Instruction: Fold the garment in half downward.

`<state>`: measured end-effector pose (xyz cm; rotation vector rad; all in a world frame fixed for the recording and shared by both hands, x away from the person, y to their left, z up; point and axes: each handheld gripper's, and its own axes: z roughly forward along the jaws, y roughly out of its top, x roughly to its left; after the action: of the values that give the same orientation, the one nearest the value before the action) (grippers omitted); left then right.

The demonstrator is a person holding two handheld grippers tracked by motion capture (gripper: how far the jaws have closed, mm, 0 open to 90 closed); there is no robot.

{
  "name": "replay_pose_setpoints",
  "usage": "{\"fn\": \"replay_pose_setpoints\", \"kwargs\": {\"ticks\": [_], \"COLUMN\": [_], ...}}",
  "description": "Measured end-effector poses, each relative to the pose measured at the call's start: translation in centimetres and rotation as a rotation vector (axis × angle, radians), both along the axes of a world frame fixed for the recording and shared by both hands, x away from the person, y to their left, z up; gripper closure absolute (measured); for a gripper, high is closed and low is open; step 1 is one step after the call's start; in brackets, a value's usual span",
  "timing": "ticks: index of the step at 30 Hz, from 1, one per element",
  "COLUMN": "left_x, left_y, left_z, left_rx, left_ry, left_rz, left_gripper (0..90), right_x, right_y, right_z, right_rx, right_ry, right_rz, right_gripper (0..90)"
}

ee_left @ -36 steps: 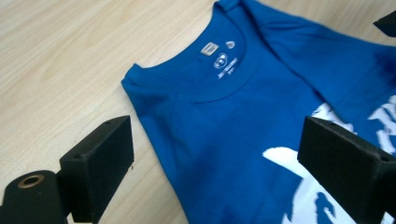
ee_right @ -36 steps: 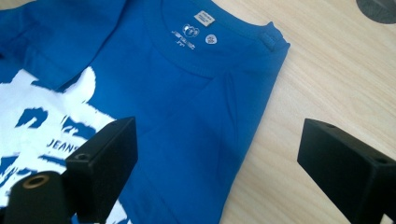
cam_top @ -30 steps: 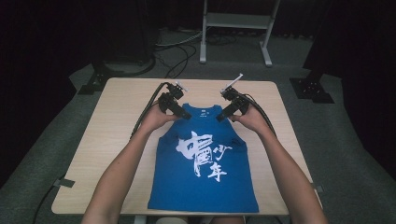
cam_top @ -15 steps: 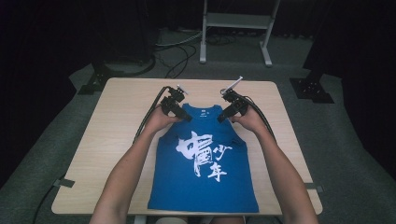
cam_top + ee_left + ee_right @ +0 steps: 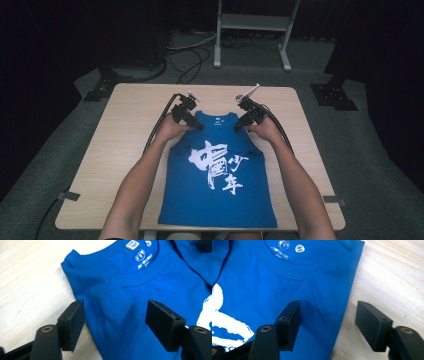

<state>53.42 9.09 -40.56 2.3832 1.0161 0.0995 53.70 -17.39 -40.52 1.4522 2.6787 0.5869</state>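
A pale wooden table (image 5: 125,150) stands on grey carpet in a dark room. A blue tank top (image 5: 217,175) lies flat on it, hem nearest the person. At its shoulder straps, the left gripper (image 5: 199,126) and right gripper (image 5: 237,126) have jaws partly open, just closing, straddling fabric unpinched.

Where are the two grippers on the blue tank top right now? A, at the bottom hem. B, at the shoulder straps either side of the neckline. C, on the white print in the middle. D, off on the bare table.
B: the left gripper and right gripper each straddle a shoulder strap of the blue tank top beside its neckline.
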Motion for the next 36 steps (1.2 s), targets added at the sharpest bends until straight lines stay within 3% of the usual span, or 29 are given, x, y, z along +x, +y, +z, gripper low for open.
{"fn": "replay_pose_setpoints", "kwargs": {"ticks": [7,14,17,23,29,33,36], "left_x": [0.0,-0.5,-0.6,-0.9,-1.0,-1.2,-1.3], "left_y": [0.0,-0.3,-0.3,0.1,0.1,0.2,0.1], "left_z": [-0.2,-0.3,-0.4,-0.7,-0.7,-0.8,-0.9], "left_rx": [0.015,0.040,0.048,0.018,0.011,-0.003,0.009], "left_ry": [-0.005,-0.035,-0.044,-0.071,-0.075,-0.079,-0.096], "left_rz": [-0.012,-0.044,-0.055,-0.059,-0.036,-0.014,-0.014], "left_gripper": [47.5,66.9,74.0,76.2,76.4,76.3,78.3], "right_x": [0.1,-0.4,-0.6,-0.4,-0.7,-0.8,-0.8], "right_y": [0.2,1.0,1.1,0.6,1.1,1.2,1.0], "right_z": [-0.1,0.0,-0.1,-0.1,-0.1,0.0,-0.1], "right_rx": [0.017,-0.034,-0.031,0.009,-0.052,-0.071,-0.046], "right_ry": [0.007,-0.032,-0.042,-0.020,-0.062,-0.064,-0.056], "right_rz": [-0.023,-0.019,-0.014,-0.020,0.051,0.035,0.022], "right_gripper": [51.0,69.4,74.3,77.0,74.3,69.1,79.6]}}
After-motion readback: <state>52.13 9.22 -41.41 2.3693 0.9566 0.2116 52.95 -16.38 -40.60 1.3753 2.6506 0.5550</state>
